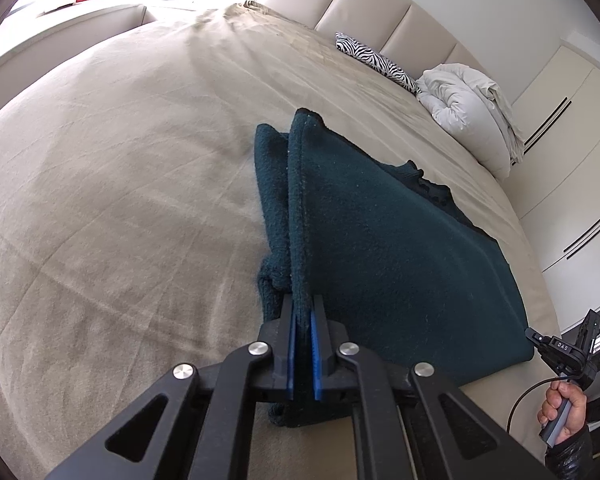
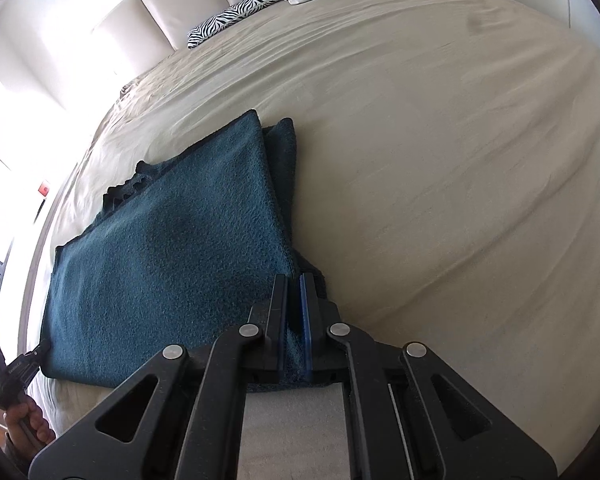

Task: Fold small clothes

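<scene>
Left gripper (image 1: 303,312): blue-padded fingers (image 1: 291,332) are clamping together on the left near corner of the teal knit garment (image 1: 384,240), pinching a doubled edge that is rising upright between the pads. Beside that edge, a second fold of the same fabric is bunching on the left.

Teal knit garment: it is lying partly folded on the beige bedsheet (image 1: 120,184), toward the near edge of the bed, stretching flat between the two grippers. A darker ribbed hem is showing along its far edge in both views.

Right gripper (image 2: 296,300): its fingers (image 2: 306,320) are closing on the right near corner of the garment (image 2: 168,248), with fabric gathering between the pads. The sheet (image 2: 440,184) is running out bare on the right.

Far side of the bed: a zebra-print pillow (image 1: 380,62) is lying near the padded cream headboard (image 1: 364,4), and a rolled white duvet (image 1: 468,108) is resting just beside it.

Right edge, left-wrist view: the person's right hand (image 1: 564,412) is gripping a handle. White wardrobe doors (image 1: 572,128) are standing beyond the bed.
</scene>
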`<act>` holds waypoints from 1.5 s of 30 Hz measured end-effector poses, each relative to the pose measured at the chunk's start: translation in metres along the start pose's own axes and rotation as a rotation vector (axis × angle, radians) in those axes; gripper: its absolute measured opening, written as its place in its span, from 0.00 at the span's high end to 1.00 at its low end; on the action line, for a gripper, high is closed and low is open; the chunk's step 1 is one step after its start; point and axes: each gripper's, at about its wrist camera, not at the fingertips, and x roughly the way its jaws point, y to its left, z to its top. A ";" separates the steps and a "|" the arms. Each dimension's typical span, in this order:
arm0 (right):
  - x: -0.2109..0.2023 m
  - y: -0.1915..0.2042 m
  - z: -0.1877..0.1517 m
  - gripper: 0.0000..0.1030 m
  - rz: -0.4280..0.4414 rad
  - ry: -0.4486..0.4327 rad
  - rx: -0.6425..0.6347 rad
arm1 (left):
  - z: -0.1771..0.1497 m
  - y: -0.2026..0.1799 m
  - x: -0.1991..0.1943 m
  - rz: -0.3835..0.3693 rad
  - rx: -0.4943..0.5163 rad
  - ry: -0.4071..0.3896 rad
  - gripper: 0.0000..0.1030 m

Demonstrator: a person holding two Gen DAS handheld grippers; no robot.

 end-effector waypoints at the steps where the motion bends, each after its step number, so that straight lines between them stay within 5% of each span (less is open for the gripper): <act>1: 0.001 0.000 0.000 0.95 0.000 0.000 0.001 | -0.001 0.001 0.000 0.000 0.001 0.000 0.93; 10: 0.006 -0.004 0.000 0.93 0.021 0.031 0.009 | -0.003 0.010 -0.005 -0.030 -0.036 0.000 0.89; 15: -0.027 0.012 0.008 0.67 -0.004 -0.072 0.002 | 0.006 -0.015 -0.036 0.035 0.054 -0.105 0.80; 18: -0.029 0.043 0.010 0.65 0.161 -0.058 0.014 | 0.012 -0.054 -0.035 0.002 0.162 -0.116 0.80; 21: 0.006 0.087 -0.004 0.65 0.461 0.105 0.067 | 0.005 -0.086 -0.007 -0.062 0.198 -0.058 0.80; 23: 0.033 0.110 -0.021 0.66 0.586 0.192 0.118 | -0.007 -0.097 0.020 -0.058 0.204 -0.002 0.80; 25: 0.061 0.126 -0.041 0.66 0.652 0.282 0.156 | -0.020 -0.094 0.046 -0.044 0.179 0.062 0.80; 28: 0.090 0.126 -0.065 0.69 0.655 0.377 0.202 | -0.029 -0.089 0.045 -0.032 0.207 0.036 0.81; 30: 0.089 0.111 -0.065 0.80 0.661 0.341 0.215 | -0.030 -0.083 0.041 -0.026 0.223 0.041 0.84; 33: 0.080 0.062 -0.056 0.80 0.659 0.252 0.344 | -0.030 -0.062 0.035 -0.019 0.200 0.042 0.96; 39: 0.033 -0.037 -0.035 0.85 0.513 0.036 0.476 | -0.036 -0.034 0.004 0.004 0.132 0.021 0.96; 40: 0.024 -0.044 -0.032 0.85 0.496 0.019 0.484 | -0.036 -0.033 -0.003 0.010 0.124 0.012 0.94; 42: 0.005 -0.043 -0.029 0.80 0.474 -0.023 0.465 | -0.037 -0.045 -0.012 -0.016 0.124 -0.014 0.75; 45: 0.005 -0.006 -0.028 0.80 0.546 0.011 0.400 | -0.040 -0.086 -0.005 -0.105 0.179 -0.007 0.61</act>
